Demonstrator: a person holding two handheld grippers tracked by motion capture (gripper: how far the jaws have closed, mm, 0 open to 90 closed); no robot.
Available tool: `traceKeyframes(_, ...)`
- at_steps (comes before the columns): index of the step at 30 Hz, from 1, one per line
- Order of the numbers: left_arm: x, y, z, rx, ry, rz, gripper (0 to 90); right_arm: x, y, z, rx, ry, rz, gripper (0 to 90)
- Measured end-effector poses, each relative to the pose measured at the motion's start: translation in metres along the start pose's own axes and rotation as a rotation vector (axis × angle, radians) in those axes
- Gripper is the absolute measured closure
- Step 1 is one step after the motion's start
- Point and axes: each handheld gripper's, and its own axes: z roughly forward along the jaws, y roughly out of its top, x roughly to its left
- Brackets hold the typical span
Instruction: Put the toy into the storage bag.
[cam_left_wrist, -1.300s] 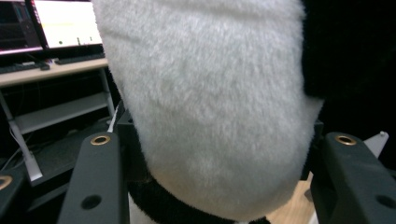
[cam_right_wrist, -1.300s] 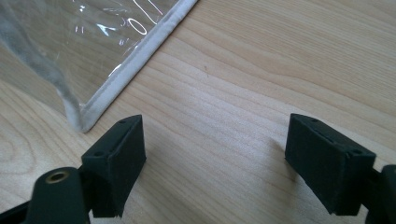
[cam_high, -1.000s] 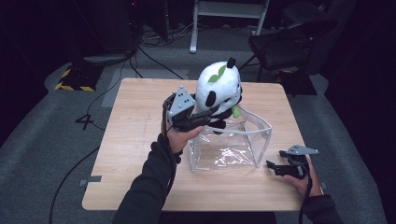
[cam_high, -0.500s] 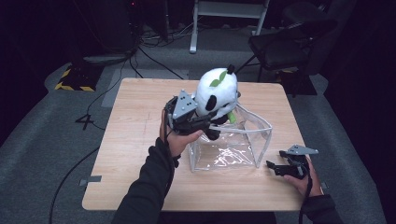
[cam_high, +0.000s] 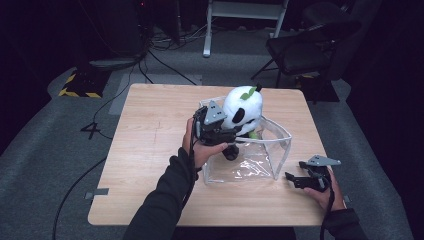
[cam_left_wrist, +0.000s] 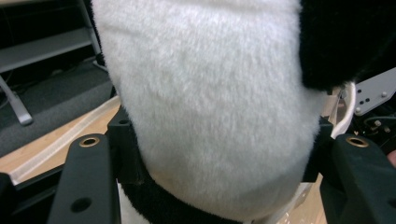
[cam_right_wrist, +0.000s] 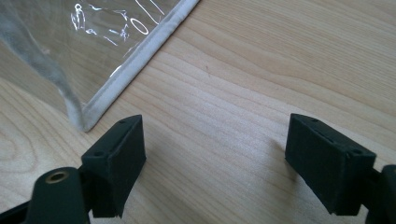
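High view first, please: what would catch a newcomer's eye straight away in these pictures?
The plush panda, white with black patches and a green leaf on top, stands out against the dark room; the left gripper clamps it over the clear bag at the table's middle. The right gripper rests open on the wood near the bag's right corner, holding nothing.
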Motion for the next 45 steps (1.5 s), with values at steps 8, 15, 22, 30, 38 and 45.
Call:
traceKeyframes(8, -0.007, 0.001, 0.009, 0.065, 0.002, 0.021, 34.4, 0.0, 0.0, 0.0, 0.0, 0.0, 0.0, 19.9)
traceKeyframes(15, -0.008, 0.003, 0.012, 0.114, -0.002, 0.0, 28.6, 0.0, 0.0, 0.0, 0.0, 0.002, -0.003, 19.9)
traceKeyframes(22, -0.005, 0.002, 0.014, 0.134, -0.013, -0.052, 23.4, 0.0, 0.0, 0.0, 0.0, 0.002, -0.003, 19.9)
traceKeyframes(30, -0.004, 0.003, 0.014, 0.158, -0.02, -0.082, 16.5, 0.0, 0.0, 0.0, -0.001, 0.002, -0.005, 19.9)
traceKeyframes(38, -0.006, 0.009, 0.011, 0.184, 0.001, -0.068, 15.2, 0.0, 0.0, 0.0, 0.0, 0.002, -0.003, 19.9)
traceKeyframes(45, -0.008, 0.012, 0.008, 0.193, 0.01, -0.042, 15.1, 0.0, 0.0, 0.0, 0.0, 0.003, -0.005, 19.9)
